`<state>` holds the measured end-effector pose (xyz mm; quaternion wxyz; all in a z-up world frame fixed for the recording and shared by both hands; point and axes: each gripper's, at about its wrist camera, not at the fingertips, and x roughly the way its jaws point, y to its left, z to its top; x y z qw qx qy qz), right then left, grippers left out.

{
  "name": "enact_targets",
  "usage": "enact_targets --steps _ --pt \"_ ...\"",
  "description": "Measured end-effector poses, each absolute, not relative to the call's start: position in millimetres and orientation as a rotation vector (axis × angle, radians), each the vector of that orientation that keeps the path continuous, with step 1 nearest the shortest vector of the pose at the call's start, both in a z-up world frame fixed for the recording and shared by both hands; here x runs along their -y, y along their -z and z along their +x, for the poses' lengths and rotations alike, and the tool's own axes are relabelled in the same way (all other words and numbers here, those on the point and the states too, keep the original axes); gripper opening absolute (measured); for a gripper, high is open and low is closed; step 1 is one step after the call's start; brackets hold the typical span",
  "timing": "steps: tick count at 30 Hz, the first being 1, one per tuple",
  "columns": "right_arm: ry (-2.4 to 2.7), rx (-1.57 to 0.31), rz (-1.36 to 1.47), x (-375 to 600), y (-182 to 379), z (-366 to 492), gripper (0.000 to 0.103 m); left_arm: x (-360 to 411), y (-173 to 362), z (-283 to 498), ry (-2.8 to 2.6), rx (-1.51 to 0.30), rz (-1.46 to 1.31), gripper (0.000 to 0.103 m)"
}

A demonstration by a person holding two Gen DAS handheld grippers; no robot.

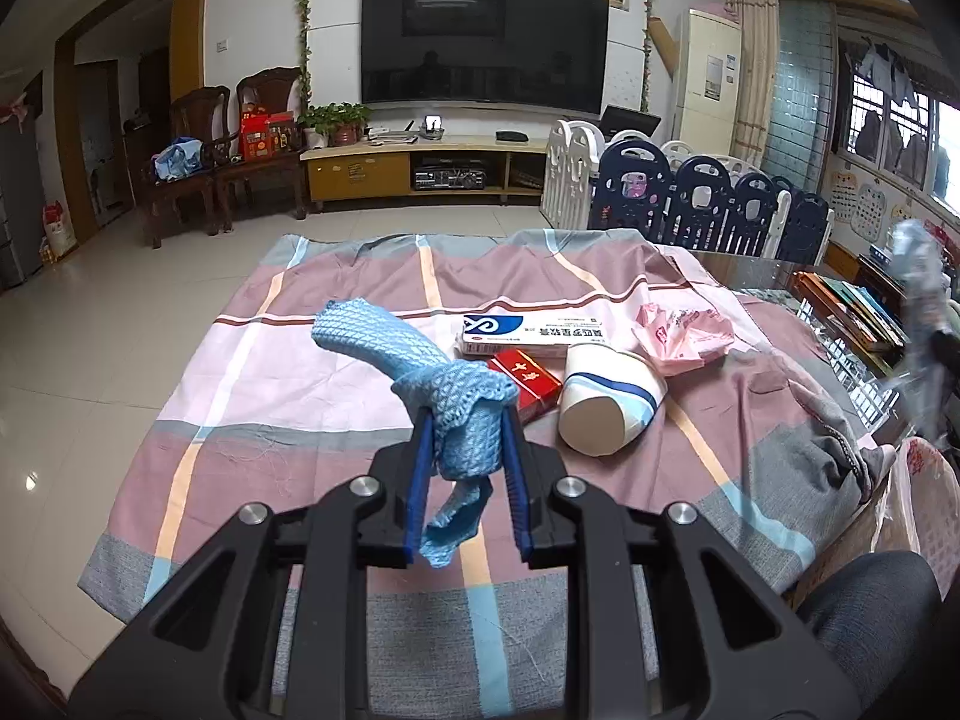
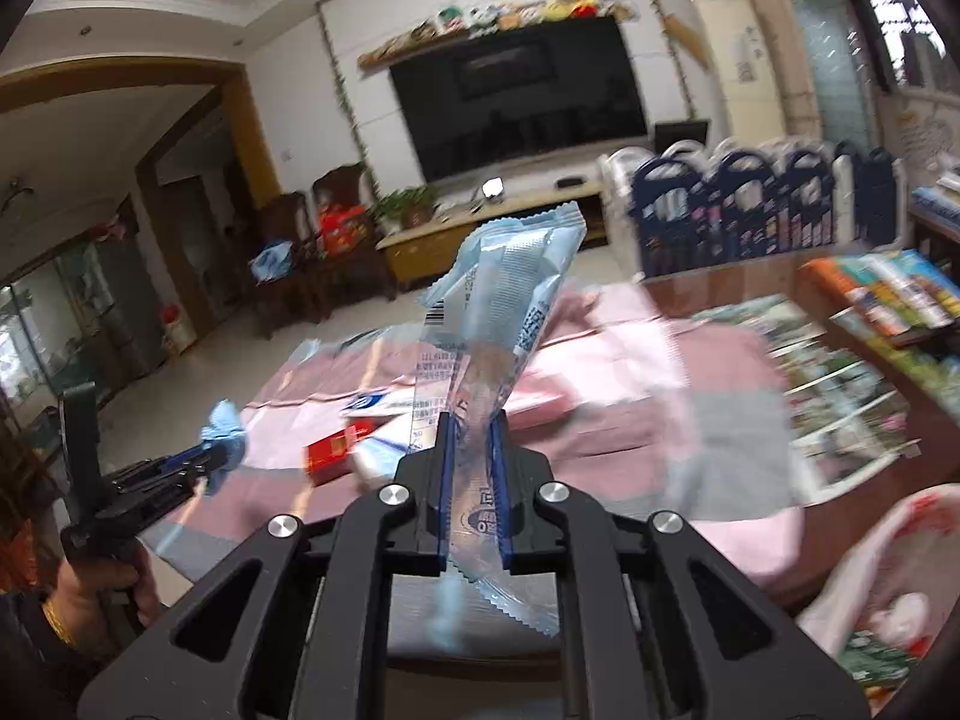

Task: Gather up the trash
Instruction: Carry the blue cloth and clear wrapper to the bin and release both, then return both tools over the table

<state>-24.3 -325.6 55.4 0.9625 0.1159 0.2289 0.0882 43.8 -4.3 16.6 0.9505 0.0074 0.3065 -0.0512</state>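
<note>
Checked cloth (image 1: 252,372): paper cup (image 1: 606,399), red box (image 1: 525,384) beside blue rag (image 1: 420,378).

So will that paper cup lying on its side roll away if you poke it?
Probably. The paper cup lies tipped on the soft cloth, so it would likely roll in a curve. It looks light and may crush if squeezed.

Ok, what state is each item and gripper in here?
Left gripper: shut on blue cloth.
Right gripper: shut on wrapper.
Paper cup: lying on its side.
Red box: lying flat.
White box: lying flat.
Pink bag: crumpled.
</note>
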Motion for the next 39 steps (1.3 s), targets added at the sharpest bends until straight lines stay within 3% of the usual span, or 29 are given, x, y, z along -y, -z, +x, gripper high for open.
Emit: enact_targets --steps 5,8,10,11,13,15,17,19,21,22,23,31,39 --pt "0.059 -0.478 0.186 426 -42 -85 0.014 21 -20 37 0.178 -0.594 0.051 0.023" --pt "0.184 -0.553 0.223 475 -8 -113 0.021 59 -23 25 0.303 -0.582 0.079 0.023" --pt "0.250 -0.653 0.263 504 23 -128 0.043 92 -25 17 0.383 -0.590 0.096 0.023" --pt "0.280 -0.705 0.272 513 35 -133 0.058 117 -29 10 0.450 -0.595 0.101 0.023" --pt "0.380 -0.714 0.290 525 41 -153 0.060 164 -36 -4 0.571 -0.610 0.108 0.023" --pt "0.433 -0.605 0.341 533 26 -176 0.073 225 -46 -26 0.697 -0.593 0.165 0.023" --pt "0.482 -0.506 0.352 535 6 -190 0.079 288 -56 -51 0.841 -0.588 0.213 0.026" --pt "0.495 -0.399 0.356 533 -20 -201 0.080 328 -59 -68 0.945 -0.592 0.232 0.035" --pt "0.499 -0.344 0.346 533 -36 -204 0.082 367 -59 -83 0.994 -0.598 0.264 0.085" --pt "0.498 -0.316 0.341 531 -44 -206 0.084 375 -58 -85 0.989 -0.595 0.275 0.092" --pt "0.493 -0.304 0.340 530 -47 -207 0.088 379 -58 -87 0.970 -0.583 0.288 0.092" --pt "0.336 -0.371 0.338 480 -41 -178 0.089 262 -59 -45 0.691 -0.579 0.169 0.094" --pt "0.013 -0.405 0.283 362 -58 -87 0.089 52 -74 -31 0.125 -0.432 0.116 0.099"
